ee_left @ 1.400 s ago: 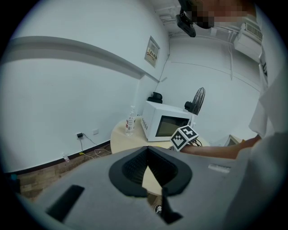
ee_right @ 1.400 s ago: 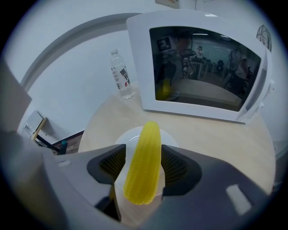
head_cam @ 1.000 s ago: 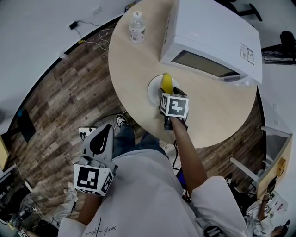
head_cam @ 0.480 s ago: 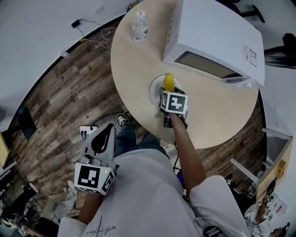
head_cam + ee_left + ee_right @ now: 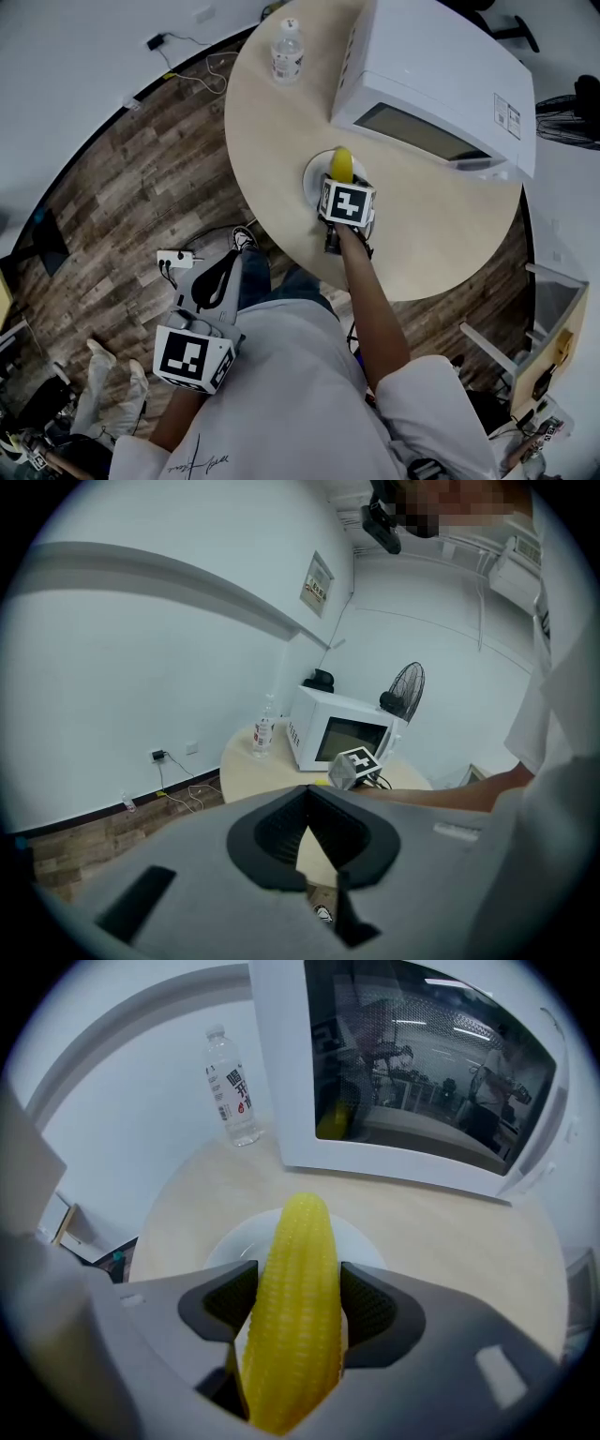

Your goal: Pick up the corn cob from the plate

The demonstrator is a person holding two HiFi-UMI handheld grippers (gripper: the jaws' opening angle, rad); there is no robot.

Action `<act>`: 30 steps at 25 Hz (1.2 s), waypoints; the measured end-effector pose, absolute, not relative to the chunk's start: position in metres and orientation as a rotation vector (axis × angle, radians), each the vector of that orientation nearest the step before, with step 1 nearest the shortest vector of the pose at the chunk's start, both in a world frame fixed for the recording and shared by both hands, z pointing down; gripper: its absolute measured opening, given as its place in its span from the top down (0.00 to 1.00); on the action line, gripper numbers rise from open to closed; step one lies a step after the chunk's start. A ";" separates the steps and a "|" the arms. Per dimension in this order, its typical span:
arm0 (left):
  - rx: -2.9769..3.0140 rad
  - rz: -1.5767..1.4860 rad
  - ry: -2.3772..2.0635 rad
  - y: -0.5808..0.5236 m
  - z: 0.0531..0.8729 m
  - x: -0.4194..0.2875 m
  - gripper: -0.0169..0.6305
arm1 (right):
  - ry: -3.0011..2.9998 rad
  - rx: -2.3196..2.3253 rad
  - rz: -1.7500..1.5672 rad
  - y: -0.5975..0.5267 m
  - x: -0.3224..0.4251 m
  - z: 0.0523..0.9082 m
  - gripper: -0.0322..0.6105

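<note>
Hanging low at the left over the floor (image 5: 159,169), the left gripper (image 5: 223,269) is closed on nothing and well apart from the table (image 5: 267,141). One bottle (image 5: 287,39) stands at the table's far left edge. Further right, one plate (image 5: 312,178) lies under one corn (image 5: 341,165), which the right gripper (image 5: 298,1288) clamps mid-length. The corn's long axis runs along the jaws, tip pointing far toward the one microwave (image 5: 441,66). The lift probably calls for a straight rise.
</note>
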State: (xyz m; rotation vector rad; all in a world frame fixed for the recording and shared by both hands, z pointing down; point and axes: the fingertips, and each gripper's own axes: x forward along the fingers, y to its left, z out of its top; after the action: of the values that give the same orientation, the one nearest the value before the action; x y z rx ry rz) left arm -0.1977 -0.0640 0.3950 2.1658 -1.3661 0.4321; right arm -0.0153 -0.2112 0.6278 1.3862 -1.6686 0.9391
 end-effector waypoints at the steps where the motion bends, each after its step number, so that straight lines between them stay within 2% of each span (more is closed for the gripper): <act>1: 2.169 0.429 -1.365 -0.064 0.395 -0.197 0.98 | -1.665 1.391 0.939 -0.211 -0.015 0.628 0.50; 30: 2.158 0.357 -1.376 -0.049 0.387 -0.206 0.98 | -1.661 1.369 0.984 -0.206 -0.016 0.625 0.53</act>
State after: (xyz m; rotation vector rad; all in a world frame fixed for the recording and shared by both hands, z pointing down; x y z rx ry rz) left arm -0.2057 -0.0490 0.3869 2.1580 -1.3762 0.3571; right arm -0.0158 -0.2063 0.6251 1.3688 -1.6610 0.9835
